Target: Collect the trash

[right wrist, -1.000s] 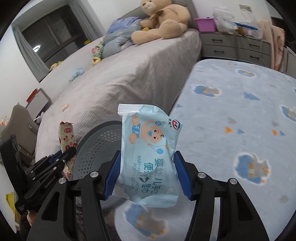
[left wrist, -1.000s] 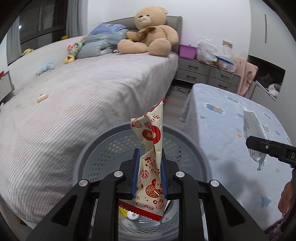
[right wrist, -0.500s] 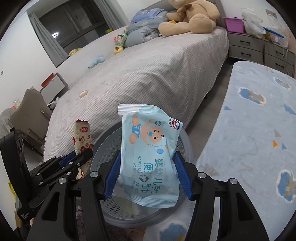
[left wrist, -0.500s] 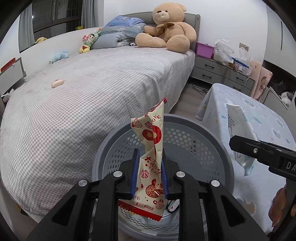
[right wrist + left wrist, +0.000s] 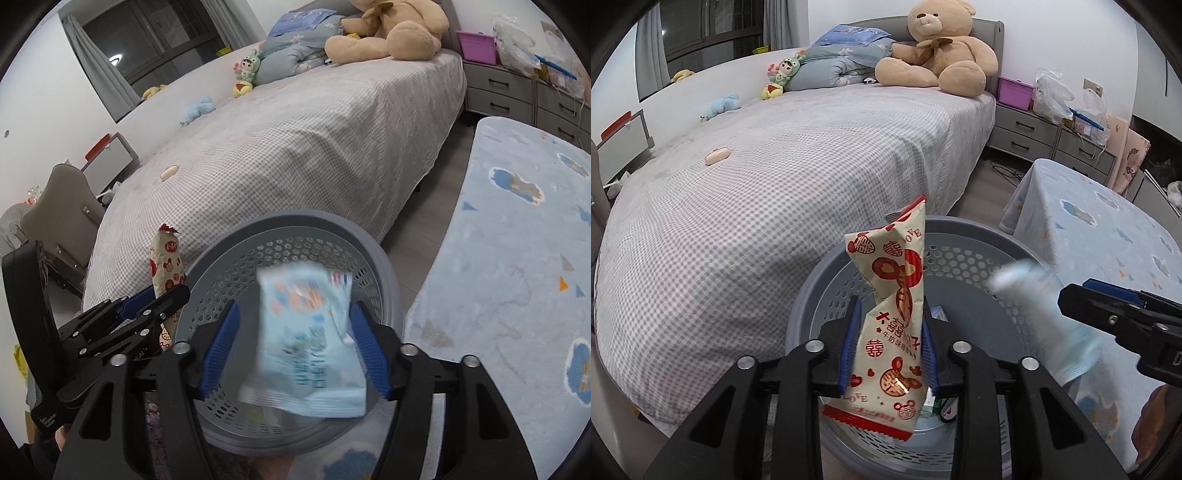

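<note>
On the far left is a big bed (image 5: 775,184) with a checked sheet. A teddy bear (image 5: 938,48) sits at its far end.

Near the bed, the left claw (image 5: 891,314) points down over the left side of a round grey basket (image 5: 979,229). A snack wrapper (image 5: 894,332), cream with red pictures, stands upright between its two blue pads (image 5: 851,347). The claw has just been opening. The pads now sit a little way off each side of the wrapper and do not squeeze it, so the claw has let go. The top of the wrapper sticks up past the tips of the claw, and its bottom edge hangs below them, over the inside of the basket. Some small bits of trash lie at the bottom of the basket.

To the right, the right claw (image 5: 295,310) also points down over the basket, closer to its middle. A light blue wipes pack (image 5: 306,343) is in the air between its blue pads. The pack looks blurry. There is a clear gap on each side of it, so nothing grips it. This claw has just been opening too, and it has let go. The pack is right above the open basket.

On the far right a soft blue rug (image 5: 517,258) with clouds lies on the floor just beside the basket.
</note>
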{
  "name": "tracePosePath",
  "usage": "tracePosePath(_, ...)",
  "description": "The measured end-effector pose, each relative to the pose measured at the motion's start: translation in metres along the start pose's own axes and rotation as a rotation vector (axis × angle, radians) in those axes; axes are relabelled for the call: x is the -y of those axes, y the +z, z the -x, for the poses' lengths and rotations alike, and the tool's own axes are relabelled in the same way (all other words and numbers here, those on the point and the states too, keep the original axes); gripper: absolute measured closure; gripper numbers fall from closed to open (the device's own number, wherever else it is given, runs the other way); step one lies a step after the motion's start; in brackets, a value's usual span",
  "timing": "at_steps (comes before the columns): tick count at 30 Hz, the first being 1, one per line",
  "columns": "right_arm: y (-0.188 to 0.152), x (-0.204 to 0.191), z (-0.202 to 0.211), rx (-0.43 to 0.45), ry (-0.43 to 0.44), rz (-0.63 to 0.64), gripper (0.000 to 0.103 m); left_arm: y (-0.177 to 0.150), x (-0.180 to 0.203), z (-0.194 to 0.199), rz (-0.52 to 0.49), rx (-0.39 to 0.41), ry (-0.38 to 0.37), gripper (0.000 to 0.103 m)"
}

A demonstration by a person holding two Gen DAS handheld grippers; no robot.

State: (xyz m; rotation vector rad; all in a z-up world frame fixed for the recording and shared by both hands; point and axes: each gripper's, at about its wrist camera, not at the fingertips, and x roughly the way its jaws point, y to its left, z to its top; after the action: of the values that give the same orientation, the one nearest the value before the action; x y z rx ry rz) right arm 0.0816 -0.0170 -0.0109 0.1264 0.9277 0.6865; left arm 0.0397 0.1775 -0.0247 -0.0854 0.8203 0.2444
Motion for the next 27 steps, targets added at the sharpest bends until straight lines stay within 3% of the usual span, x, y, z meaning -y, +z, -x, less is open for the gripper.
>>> tracePosePath(3,0.0,-0.002,0.003,0.02,-0.015,0.011,0.033,-0.001,-0.001,0.003,0.005,0.012,0.017,0.049)
tracePosePath(7,0.0,-0.003,0.004,0.024,-0.013,0.008,0.033,0.0,-0.003,0.005,0.01,0.021,0.026,0.041)
tracePosePath(27,-0.002,0.009,0.01,0.038,-0.033,-0.017,0.03,0.002,-0.003,0.004,0.013,0.02,0.055,0.025)
